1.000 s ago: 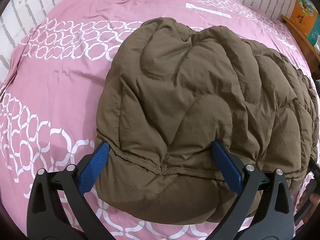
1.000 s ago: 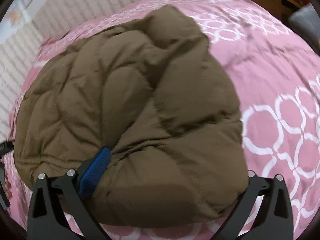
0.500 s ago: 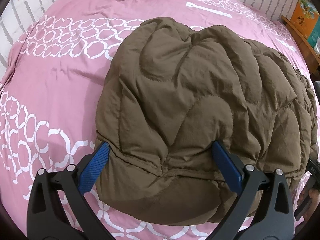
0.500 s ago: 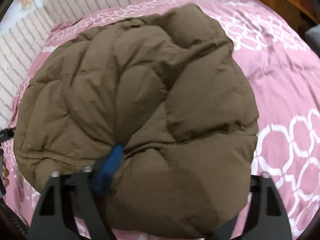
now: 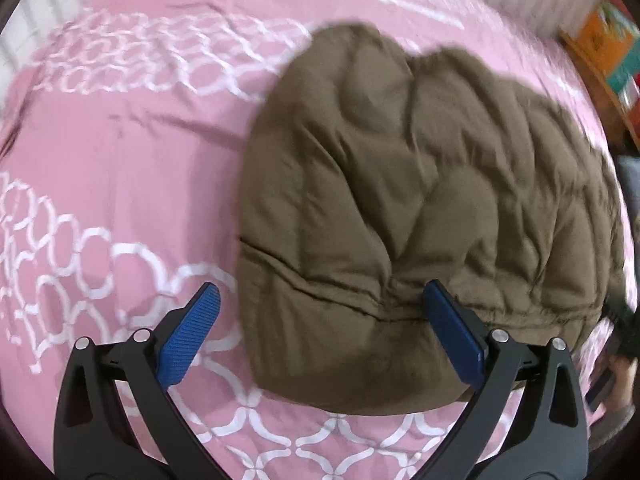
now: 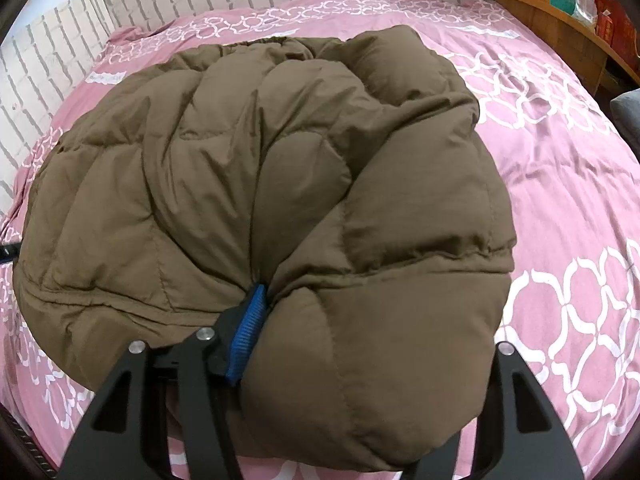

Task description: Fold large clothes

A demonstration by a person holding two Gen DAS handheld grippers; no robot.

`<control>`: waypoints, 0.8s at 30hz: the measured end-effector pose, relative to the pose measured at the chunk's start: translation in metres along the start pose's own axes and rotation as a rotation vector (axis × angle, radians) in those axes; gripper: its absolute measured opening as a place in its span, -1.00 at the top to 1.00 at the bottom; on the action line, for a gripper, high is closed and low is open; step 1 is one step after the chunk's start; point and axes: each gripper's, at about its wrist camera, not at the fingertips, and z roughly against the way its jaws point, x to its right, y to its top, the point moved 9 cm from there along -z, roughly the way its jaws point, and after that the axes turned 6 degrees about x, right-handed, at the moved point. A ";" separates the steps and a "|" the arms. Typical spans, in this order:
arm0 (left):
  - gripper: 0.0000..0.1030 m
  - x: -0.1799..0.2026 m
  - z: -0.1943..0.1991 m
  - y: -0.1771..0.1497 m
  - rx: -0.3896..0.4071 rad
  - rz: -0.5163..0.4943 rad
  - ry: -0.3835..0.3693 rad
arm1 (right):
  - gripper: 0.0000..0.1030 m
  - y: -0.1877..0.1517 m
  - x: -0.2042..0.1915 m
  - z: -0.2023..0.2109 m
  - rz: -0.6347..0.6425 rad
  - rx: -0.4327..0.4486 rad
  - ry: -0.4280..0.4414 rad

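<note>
While its fingers stand wide apart, the left gripper holds nothing, one blue pad over the pink bedspread, the other resting on the brown puffer jacket. The right gripper has a thick fold of the jacket's near corner between its fingers. Beyond, the jacket lies bunched on the bed, before a white brick wall.
</note>
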 end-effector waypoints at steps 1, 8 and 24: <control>-0.94 0.006 -0.003 -0.002 0.001 -0.036 0.007 | -0.15 -0.001 0.001 0.001 -0.001 0.000 0.001; -0.94 -0.007 0.000 -0.001 0.021 -0.058 0.022 | -0.22 -0.003 0.004 0.000 -0.003 0.003 0.013; -0.94 0.032 -0.029 -0.025 -0.083 -0.022 -0.228 | -0.32 -0.004 0.007 -0.001 -0.021 -0.002 0.027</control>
